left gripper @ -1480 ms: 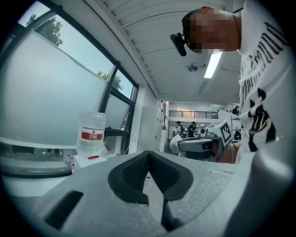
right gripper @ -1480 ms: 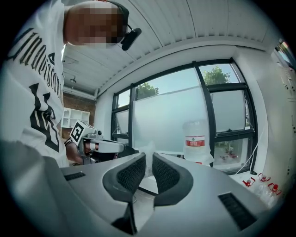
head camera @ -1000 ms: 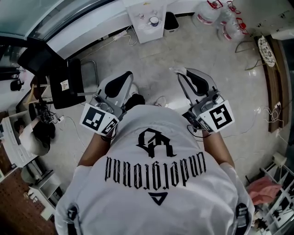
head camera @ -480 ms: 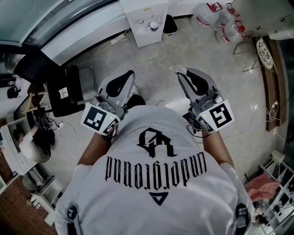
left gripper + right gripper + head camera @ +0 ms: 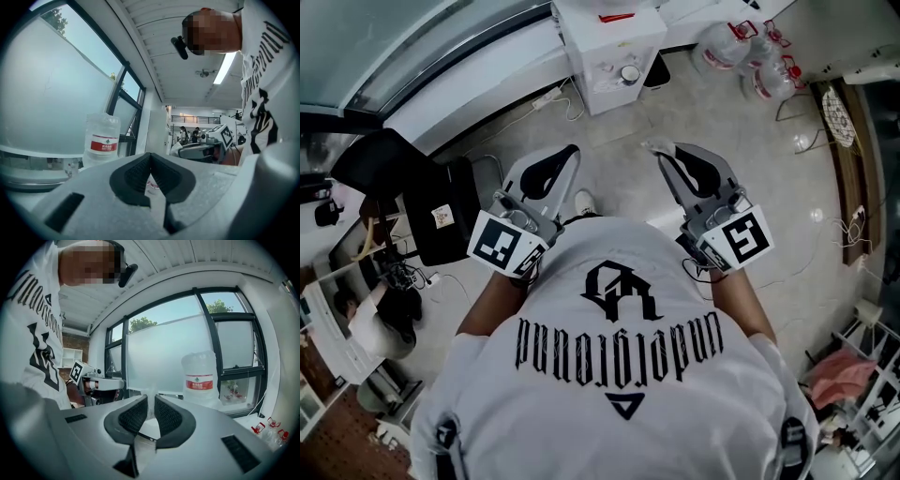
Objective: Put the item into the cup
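In the head view I hold both grippers out in front of my white T-shirt, above a tiled floor. My left gripper (image 5: pixel 566 156) has its pads pressed together at the tips with nothing between them (image 5: pixel 150 158). My right gripper (image 5: pixel 662 152) is shut on a small thin whitish item (image 5: pixel 652 145), which shows as a pale scrap between the pads (image 5: pixel 149 399). A white water dispenser (image 5: pixel 609 42) stands ahead by the window wall, with a small round cup-like thing (image 5: pixel 630 73) on its front. I cannot tell for sure that it is a cup.
A big water jug with a red label (image 5: pixel 102 139) sits on the dispenser. Spare jugs (image 5: pixel 757 58) lie on the floor at the far right. A black chair (image 5: pixel 441 206) and desk clutter stand at the left, shelving at the lower right, and cables trail over the floor.
The dispenser has come nearer and lower in the head view, and the chair has slid back. Both grippers keep the same pose and the same jaw state.
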`<state>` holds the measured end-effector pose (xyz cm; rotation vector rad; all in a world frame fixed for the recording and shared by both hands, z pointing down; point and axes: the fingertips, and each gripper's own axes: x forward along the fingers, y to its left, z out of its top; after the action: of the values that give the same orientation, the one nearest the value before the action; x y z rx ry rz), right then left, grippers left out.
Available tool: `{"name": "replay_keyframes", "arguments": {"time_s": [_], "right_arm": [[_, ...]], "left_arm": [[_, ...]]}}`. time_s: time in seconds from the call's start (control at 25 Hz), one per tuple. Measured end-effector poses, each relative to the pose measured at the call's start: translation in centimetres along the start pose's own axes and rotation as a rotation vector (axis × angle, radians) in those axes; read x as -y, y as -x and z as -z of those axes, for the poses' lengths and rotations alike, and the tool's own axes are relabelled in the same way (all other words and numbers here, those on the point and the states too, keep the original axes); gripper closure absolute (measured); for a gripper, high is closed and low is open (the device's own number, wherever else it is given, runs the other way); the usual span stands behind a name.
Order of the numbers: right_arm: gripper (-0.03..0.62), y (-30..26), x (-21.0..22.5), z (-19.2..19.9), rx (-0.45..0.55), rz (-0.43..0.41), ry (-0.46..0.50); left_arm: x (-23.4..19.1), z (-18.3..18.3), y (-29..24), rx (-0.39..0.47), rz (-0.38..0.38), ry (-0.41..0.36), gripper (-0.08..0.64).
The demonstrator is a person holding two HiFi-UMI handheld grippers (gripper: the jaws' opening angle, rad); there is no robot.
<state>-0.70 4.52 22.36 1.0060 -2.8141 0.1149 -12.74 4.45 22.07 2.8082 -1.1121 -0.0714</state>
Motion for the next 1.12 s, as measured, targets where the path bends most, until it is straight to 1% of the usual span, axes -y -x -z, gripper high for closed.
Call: {"name": "replay_keyframes", "arguments": {"time_s": [0.28,0.6,0.84,1.12], "right_arm": [[0.540,-4.6,-1.3,-0.4,-0.021,0.039,-0.005],[0.540,-6.0,0.0,0.0,-0.045,0.072,-0.018],[0.540,-6.0,2.8,0.8,-0.051,0.059,-0.037],[0.540,-6.3,8.0,0.7,-0.044,-0.001,-0.025]], "left_arm": [[-4.9,-0.4,1.1,0.006,0.044,0.013,0.548],[-6.9,0.2,-0.4,-0.006,0.072,0.040,0.548],[-7.1,0.2,-2.8,-0.015,0.051,0.037,0.548],[-7.7,0.0,-6.9,-0.028,-0.010,0.024,0.548]]}}
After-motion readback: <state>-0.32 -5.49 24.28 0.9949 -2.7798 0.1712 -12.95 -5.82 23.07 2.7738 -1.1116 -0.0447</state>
